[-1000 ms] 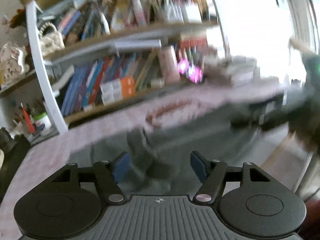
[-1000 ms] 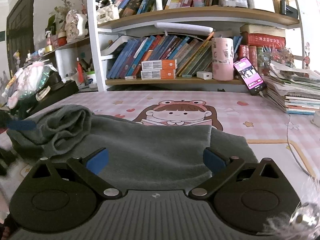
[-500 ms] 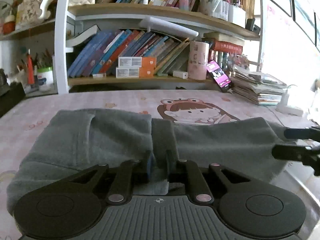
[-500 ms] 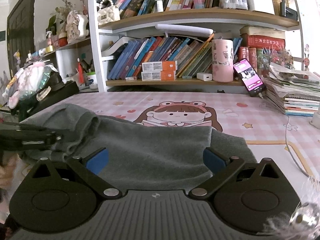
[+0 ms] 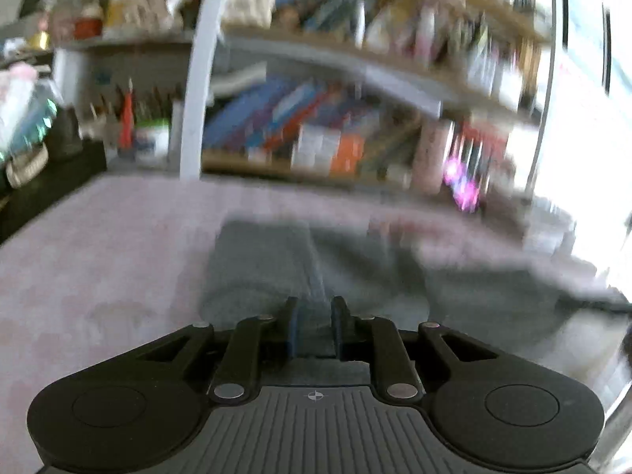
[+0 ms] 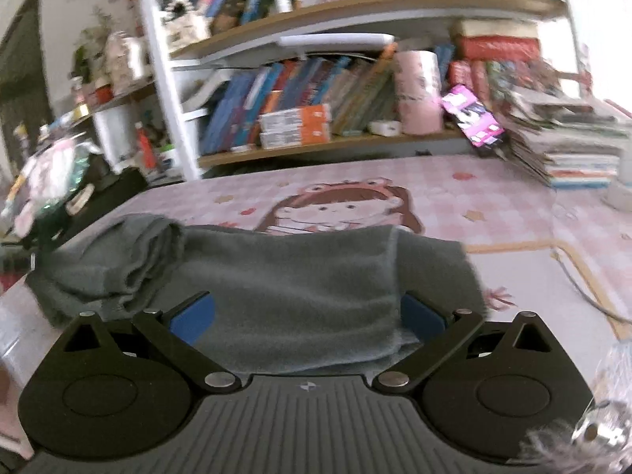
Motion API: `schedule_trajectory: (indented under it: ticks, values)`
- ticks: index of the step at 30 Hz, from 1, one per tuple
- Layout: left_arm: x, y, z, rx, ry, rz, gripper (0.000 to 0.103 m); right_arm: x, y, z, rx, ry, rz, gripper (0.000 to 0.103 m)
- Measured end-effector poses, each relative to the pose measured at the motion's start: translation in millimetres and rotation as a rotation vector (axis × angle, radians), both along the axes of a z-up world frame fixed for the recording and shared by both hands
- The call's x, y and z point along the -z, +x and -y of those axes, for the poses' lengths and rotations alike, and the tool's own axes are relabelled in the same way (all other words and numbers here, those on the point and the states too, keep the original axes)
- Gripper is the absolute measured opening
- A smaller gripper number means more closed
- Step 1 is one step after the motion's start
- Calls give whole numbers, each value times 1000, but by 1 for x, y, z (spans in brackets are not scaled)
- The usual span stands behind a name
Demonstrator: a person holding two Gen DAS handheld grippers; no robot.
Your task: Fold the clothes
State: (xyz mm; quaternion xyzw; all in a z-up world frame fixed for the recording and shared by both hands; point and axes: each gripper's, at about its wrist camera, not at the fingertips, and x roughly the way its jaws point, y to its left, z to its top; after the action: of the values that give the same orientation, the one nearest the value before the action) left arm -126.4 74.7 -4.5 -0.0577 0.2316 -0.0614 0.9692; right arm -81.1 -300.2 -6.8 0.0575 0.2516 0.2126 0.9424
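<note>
The grey garment (image 6: pixel 284 276) lies flat on the table (image 6: pixel 533 276), spread just ahead of both tools and bunched into a rolled lump at its left end. The left tool (image 5: pixel 314 326) has a narrow ridge of the grey cloth between its pads, with the jaws easing apart a little, though the fabric looks pinched for now; the picture from that side is badly smeared, so how deep the bite goes cannot be told. The right tool (image 6: pixel 306 314) stands wide open, its blue pads either side of the near hem, over the cloth but not pressing on it. To do this fold well, the left grip probably wants to be firm on a single clean edge rather than a wad of layers, and the right tool would do best to close on the matching hem, so that the two lift evenly and the fold line falls straight. Dragging from one end only would likely skew the cloth and worsen the bunching beside the left tool. Beyond the garment the table shows its printed cartoon girl (image 6: pixel 339 207), bare and free for laying the fold over. Farther off stand the bookshelf (image 6: pixel 316 79), a pink cup (image 6: pixel 418 94), a phone (image 6: pixel 472 116) and a stack of papers (image 6: pixel 572 146) to the right; a thin cable (image 6: pixel 584 284) runs near the right tool and could snag a wide sweep.
</note>
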Motion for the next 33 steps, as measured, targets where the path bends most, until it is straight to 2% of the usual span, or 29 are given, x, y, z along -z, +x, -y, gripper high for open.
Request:
schedule_trajectory:
  ticks: [1,6,9,11,12,13,15,18,20,23,25,30,33]
  values:
    - [8,2,0,6,11,-27,17,0,0,3,16,6,-10,100]
    - [-2,-6,-7,21,-62,40,19,-2,1,18,74,36,-61,100]
    - [-9,-16,-19,0,-101,92,29,-1,3,26,120,54,-92,100]
    - [-11,-23,-27,-26,-114,121,32,2,7,34,152,102,-133,100]
    - [-12,-27,-33,-51,-120,137,38,5,10,39,170,133,-158,100]
    - [-11,-31,-37,-79,-121,159,42,7,11,42,185,161,-179,100]
    - [-12,-38,-44,-131,-116,203,62,12,12,49,213,214,-216,100]
    - [-12,-43,-43,-143,-55,238,64,14,14,54,244,264,-252,100]
    - [-9,-39,-39,-127,-34,218,64,13,16,53,253,274,-265,99]
    - [-3,-35,-34,-93,-16,198,64,12,19,46,248,276,-277,91]
    - [4,-35,-30,-75,-2,191,64,12,22,42,259,267,-282,79]
    - [11,-37,-26,-52,16,199,73,12,31,39,298,277,-294,69]
    - [14,-37,-28,-49,8,196,75,13,35,40,323,295,-300,65]
